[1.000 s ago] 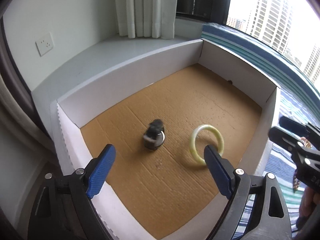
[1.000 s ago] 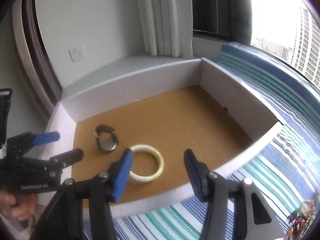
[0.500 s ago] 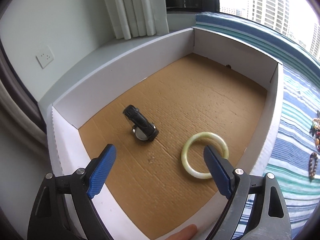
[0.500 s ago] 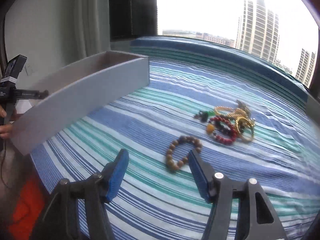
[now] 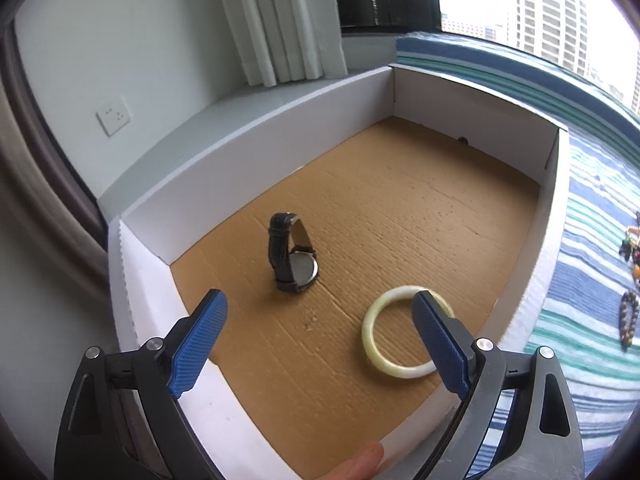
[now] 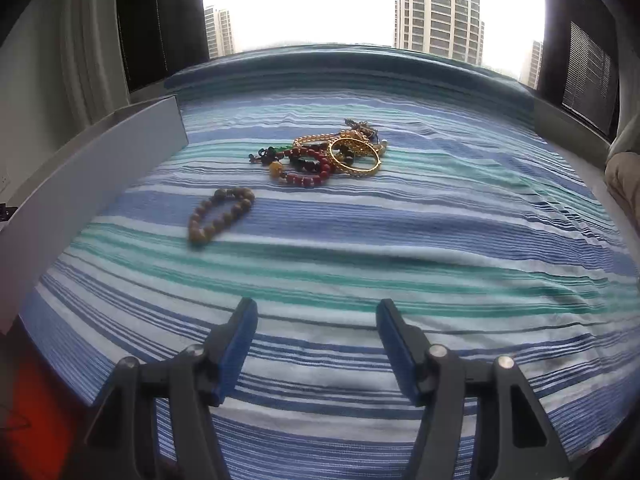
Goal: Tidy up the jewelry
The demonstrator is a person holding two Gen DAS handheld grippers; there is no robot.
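Your left gripper and right gripper gape empty. The black-strapped wristwatch and pale green bangle lie near the white cardboard box's front edge; a brown wooden-bead bracelet lies on the striped cloth.

Striped cloth: box, bracelets.

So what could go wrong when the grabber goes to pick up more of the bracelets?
The pile of bracelets is tangled together, so pulling one piece might drag others along or drop them on the striped cloth. The brown bead bracelet lies flat on soft, wrinkled fabric, so the open right gripper could pinch cloth too. In the box, the watch stands on its edge and might tip if the next piece lands near it.
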